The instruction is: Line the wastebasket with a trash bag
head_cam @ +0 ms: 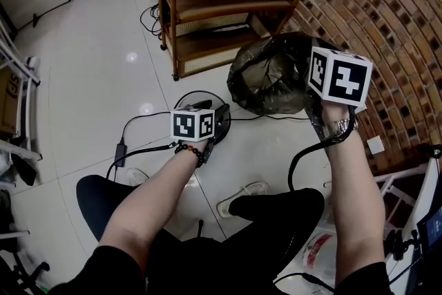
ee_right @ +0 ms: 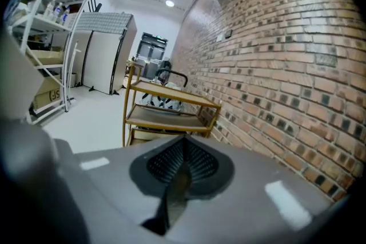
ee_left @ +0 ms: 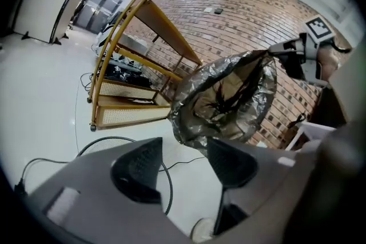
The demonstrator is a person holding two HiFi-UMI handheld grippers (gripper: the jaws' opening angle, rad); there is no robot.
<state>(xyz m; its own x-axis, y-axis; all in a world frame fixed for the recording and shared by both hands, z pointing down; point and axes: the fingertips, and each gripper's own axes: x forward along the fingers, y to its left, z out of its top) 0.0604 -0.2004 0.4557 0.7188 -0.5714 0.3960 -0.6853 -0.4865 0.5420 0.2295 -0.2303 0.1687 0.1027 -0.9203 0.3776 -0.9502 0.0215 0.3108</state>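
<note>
A dark, crinkly trash bag [head_cam: 271, 76] hangs in the air in front of the brick wall, its mouth gaping toward me. My right gripper [head_cam: 309, 83] is raised at the bag's right rim and is shut on a thin strip of the bag's film [ee_right: 176, 191]. The left gripper view shows the bag [ee_left: 226, 103] dangling from the right gripper [ee_left: 294, 60]. My left gripper [head_cam: 221, 119] sits lower and to the left of the bag, apart from it. Its jaws [ee_left: 186, 154] stand open with nothing between them. No wastebasket shows in any view.
A wooden shelf cart [head_cam: 221, 3] stands at the back beside the curved brick wall [head_cam: 387, 10]. Black cables [head_cam: 138, 135] and a black ring [head_cam: 200, 97] lie on the white floor. The person's legs and a shoe [head_cam: 242, 197] are below. A white frame [head_cam: 407, 183] stands at right.
</note>
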